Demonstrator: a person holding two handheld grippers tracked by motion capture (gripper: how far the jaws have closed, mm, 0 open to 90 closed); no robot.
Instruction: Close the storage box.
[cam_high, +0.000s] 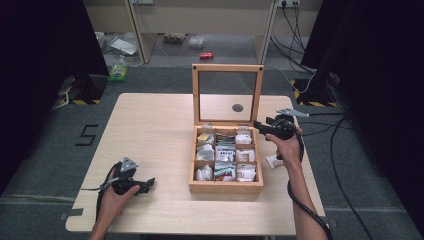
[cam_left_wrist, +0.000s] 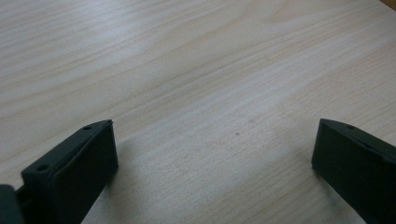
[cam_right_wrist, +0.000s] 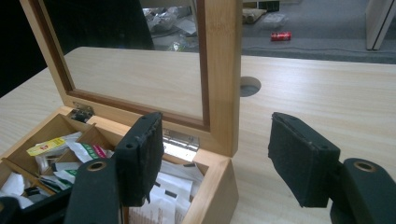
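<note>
The print on the small paper packets (cam_high: 225, 156) in the open wooden compartment box (cam_high: 226, 188) is too small to be read. The near compartments are cut off in the right gripper view.

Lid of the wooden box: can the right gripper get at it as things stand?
Probably yes. The right gripper has its jaws open with nothing between them, and it sits by the box's back right corner, where the upright lid stands just ahead with nothing in between.
</note>
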